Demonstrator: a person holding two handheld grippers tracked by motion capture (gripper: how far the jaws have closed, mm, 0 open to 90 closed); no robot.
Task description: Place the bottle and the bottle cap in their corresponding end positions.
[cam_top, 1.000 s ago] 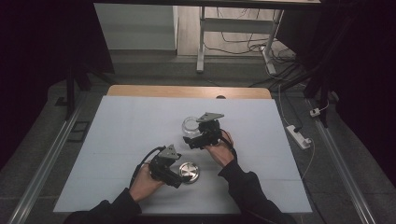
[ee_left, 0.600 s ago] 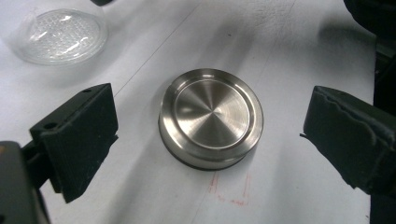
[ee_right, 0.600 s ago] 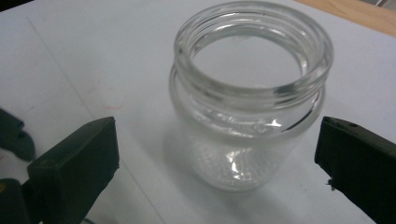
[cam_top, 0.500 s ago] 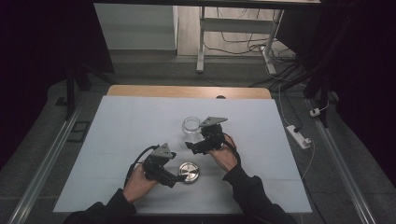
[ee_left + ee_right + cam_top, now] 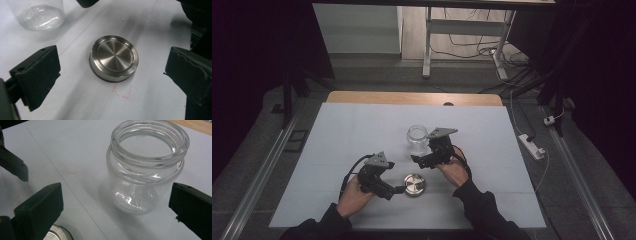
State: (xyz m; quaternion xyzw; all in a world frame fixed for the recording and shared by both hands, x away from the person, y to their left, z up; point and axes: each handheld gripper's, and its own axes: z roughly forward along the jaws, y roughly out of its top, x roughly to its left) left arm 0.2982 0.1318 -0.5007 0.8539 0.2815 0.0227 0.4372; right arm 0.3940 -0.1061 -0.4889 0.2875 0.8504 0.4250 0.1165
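Left gripper (image 5: 112,75) spread wide around steel lid (image 5: 114,58): slick, rigid, grab its rim; right gripper (image 5: 117,205) gapes beside fragile glass jar (image 5: 146,167)

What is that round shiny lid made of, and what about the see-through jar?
The round silver lid looks like brushed metal, maybe steel: fine circular lines and a soft grey shine, with a dark ring under it, possibly rubber. The clear open jar looks like glass: you see the white table through it, with bright glints on its threaded rim.
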